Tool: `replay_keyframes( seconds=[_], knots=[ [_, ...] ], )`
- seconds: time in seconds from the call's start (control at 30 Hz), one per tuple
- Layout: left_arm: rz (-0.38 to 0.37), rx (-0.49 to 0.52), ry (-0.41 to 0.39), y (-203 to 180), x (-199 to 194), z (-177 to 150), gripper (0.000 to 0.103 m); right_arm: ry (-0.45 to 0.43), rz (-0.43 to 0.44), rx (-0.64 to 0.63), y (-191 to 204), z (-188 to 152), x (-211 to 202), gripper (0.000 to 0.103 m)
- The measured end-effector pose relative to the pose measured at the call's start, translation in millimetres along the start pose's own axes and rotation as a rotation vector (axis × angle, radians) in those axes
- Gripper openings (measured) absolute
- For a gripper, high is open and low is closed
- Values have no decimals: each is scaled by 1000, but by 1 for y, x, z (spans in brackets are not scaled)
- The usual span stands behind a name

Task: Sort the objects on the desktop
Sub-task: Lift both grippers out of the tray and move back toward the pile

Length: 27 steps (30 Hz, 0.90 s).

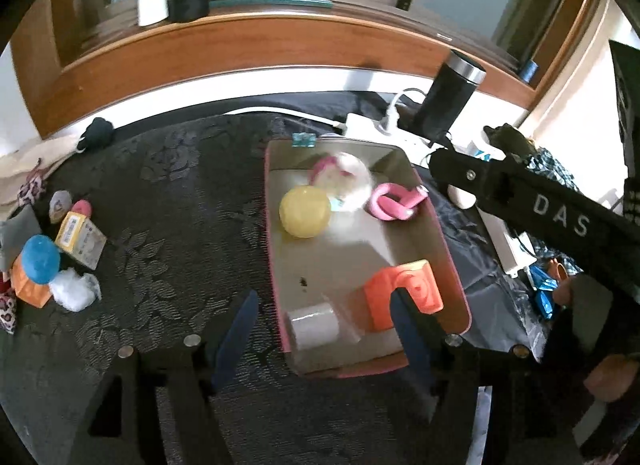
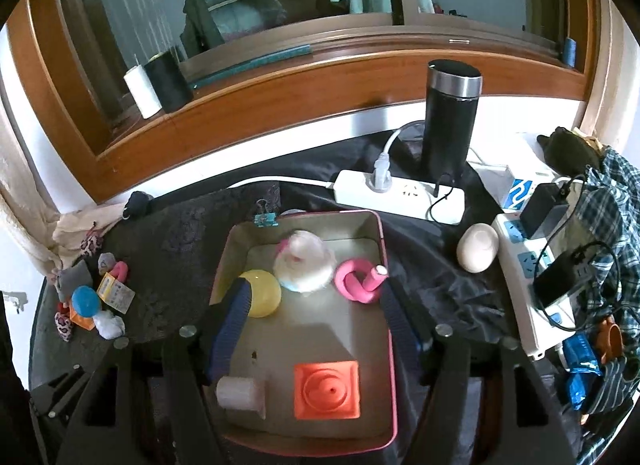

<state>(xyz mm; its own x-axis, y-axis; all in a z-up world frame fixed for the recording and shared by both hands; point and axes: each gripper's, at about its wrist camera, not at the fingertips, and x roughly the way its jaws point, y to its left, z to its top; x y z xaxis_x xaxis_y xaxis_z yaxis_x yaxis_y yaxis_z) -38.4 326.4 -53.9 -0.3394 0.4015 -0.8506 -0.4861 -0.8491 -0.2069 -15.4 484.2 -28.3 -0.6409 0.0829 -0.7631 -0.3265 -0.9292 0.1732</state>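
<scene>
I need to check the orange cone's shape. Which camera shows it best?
The right wrist view: the orange cone sits unobstructed in the pink tray, seen from above with its square base whole. In the left wrist view the cone shows side-on, with a blue finger pad covering part of it.

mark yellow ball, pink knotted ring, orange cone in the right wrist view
yellow ball (image 2: 264, 293): right wrist view, its right half.
pink knotted ring (image 2: 354, 279): right wrist view, the knot's left loop.
orange cone (image 2: 326, 389): right wrist view, its square base.

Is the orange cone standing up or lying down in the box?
Standing up. The right wrist view looks down on the orange cone: its square base sits flat on the floor of the pink box, its tip pointing up.
</scene>
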Motion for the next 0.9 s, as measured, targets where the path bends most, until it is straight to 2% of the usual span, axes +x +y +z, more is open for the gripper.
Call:
replay_keyframes(
  seconds=[0.27,0.5,0.7,0.9],
  knots=[
    [26,-41,-2,28,-8,-6,70,18,23,-19,23,-3,5,71],
    [65,-113,-6,74,-20,-15,70,38,58,-63,64,-9,12,71],
    [127,-222,-23,141,-39,-29,70,69,97,-104,109,-15,22,71],
    [210,-366,-36,226,-59,-52,70,109,125,-143,155,-25,37,71]
  ],
)
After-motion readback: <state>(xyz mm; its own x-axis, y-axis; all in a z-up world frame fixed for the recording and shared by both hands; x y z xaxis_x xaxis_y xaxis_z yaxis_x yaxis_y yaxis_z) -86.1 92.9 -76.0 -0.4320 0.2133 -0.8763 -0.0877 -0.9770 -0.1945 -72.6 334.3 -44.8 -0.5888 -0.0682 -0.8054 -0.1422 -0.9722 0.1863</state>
